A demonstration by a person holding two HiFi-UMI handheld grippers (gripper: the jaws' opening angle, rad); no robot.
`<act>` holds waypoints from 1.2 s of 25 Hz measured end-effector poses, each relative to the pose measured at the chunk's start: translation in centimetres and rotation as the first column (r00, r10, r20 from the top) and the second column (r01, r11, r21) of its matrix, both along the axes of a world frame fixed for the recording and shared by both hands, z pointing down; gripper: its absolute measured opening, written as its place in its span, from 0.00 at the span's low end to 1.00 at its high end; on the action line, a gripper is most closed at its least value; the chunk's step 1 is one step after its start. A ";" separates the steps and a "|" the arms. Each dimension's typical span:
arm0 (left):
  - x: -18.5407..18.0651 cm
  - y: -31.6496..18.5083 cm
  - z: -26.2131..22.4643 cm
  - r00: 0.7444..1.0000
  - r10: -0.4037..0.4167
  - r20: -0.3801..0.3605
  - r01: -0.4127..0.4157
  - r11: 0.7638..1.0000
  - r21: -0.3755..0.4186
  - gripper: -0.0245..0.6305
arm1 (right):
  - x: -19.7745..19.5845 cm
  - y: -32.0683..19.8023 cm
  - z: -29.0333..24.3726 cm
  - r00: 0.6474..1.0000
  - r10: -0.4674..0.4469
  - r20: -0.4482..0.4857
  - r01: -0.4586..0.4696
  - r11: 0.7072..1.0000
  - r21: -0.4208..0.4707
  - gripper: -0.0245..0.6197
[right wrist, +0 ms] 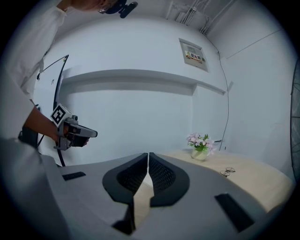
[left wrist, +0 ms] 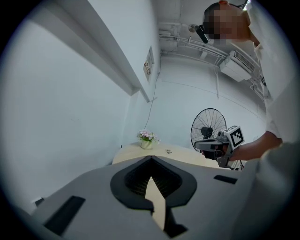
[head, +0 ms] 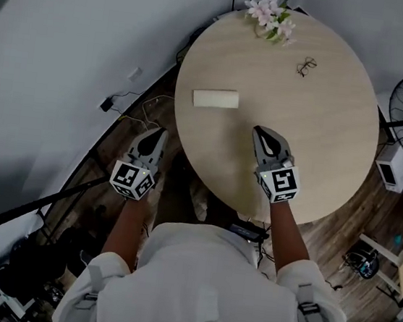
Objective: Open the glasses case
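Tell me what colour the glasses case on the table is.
The glasses case is pale cream, close to the light wood table; the head view shows it best.

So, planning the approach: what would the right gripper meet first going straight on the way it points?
Probably nothing: the right gripper points across the bare table, with the glasses case left of its line and the flowers right. Its height is unclear.
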State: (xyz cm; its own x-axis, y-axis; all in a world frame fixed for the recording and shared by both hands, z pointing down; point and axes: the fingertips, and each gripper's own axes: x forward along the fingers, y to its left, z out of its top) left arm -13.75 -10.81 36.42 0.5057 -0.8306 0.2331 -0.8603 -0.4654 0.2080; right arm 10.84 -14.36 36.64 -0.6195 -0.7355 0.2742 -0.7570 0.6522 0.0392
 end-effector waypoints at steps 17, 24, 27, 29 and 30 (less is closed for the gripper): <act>1.7 -7.1 11.5 0.963 0.254 0.091 -0.249 0.967 -0.057 0.06 | -5.1 -7.0 10.3 0.932 -0.044 -0.361 0.062 0.997 0.038 0.09; 1.9 -8.8 14.6 0.949 0.280 0.145 -0.279 0.960 -0.023 0.06 | -5.4 -8.3 14.3 0.802 -0.152 -0.578 0.233 0.970 0.069 0.18; 2.3 -9.3 14.6 0.945 0.287 0.160 -0.295 0.955 0.028 0.06 | -5.3 -8.3 16.0 0.761 -0.195 -0.619 0.287 0.957 0.051 0.20; 2.5 -9.4 14.4 0.939 0.297 0.171 -0.311 0.949 0.059 0.06 | -5.5 -8.2 17.1 0.729 -0.218 -0.649 0.318 0.947 0.039 0.21; 2.5 -9.4 14.4 0.936 0.304 0.176 -0.320 0.945 0.069 0.06 | -5.5 -8.1 17.6 0.712 -0.227 -0.664 0.332 0.943 0.034 0.21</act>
